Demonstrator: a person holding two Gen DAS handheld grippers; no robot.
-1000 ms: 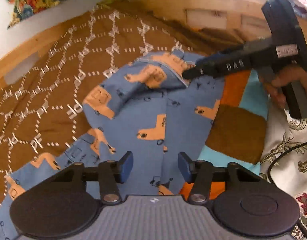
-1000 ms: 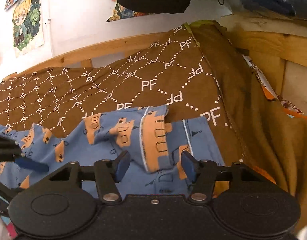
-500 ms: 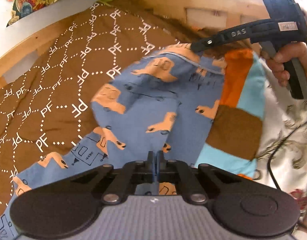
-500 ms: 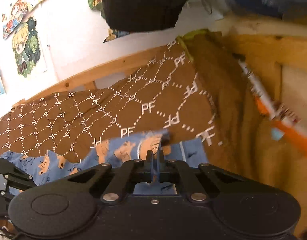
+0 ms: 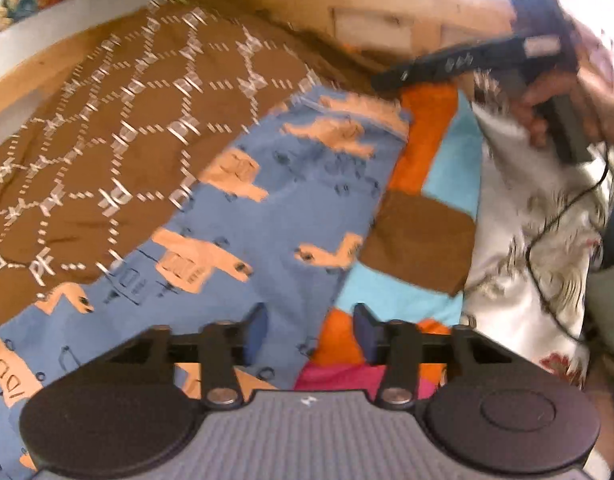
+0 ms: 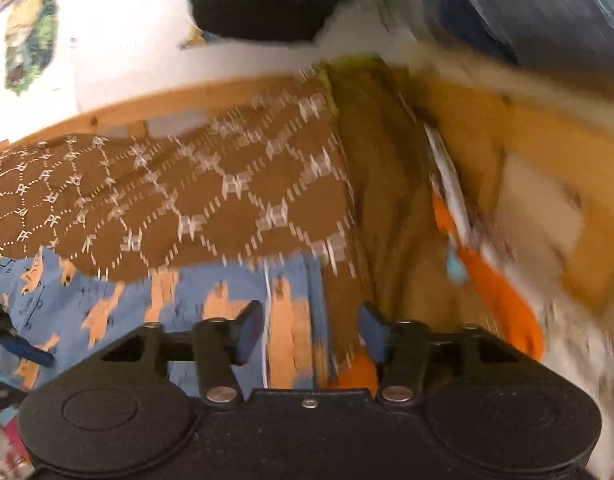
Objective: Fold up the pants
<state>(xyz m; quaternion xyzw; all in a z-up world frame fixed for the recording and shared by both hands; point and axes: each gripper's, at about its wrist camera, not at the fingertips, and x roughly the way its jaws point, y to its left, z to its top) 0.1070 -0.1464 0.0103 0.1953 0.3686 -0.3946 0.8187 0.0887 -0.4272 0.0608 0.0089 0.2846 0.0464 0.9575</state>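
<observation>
Blue pants (image 5: 291, 200) printed with orange vehicles lie stretched flat over a brown blanket (image 5: 127, 128). My left gripper (image 5: 311, 332) hovers over the pants' near right edge. Its jaws are opening and no cloth is pinched between them. My right gripper (image 5: 381, 80), held in a hand (image 5: 547, 112), hangs just above the pants' far end. In the right wrist view the right gripper (image 6: 311, 330) is also opening, with the pants (image 6: 211, 304) below its gap and nothing gripped. The left gripper (image 6: 27, 354) shows at the left edge of that view.
A patchwork quilt (image 5: 423, 236) in orange, teal and brown lies right of the pants. Beyond it is a white floral cloth (image 5: 527, 220) crossed by a black cable (image 5: 547, 232). A wooden bed frame (image 5: 367, 12) borders the far side. Posters (image 6: 31, 36) hang on the wall.
Both grippers were open, then shut on the pants half a second ago, and now stand open again. The far end, lifted and bunched before, now lies flat. The right gripper has risen.
</observation>
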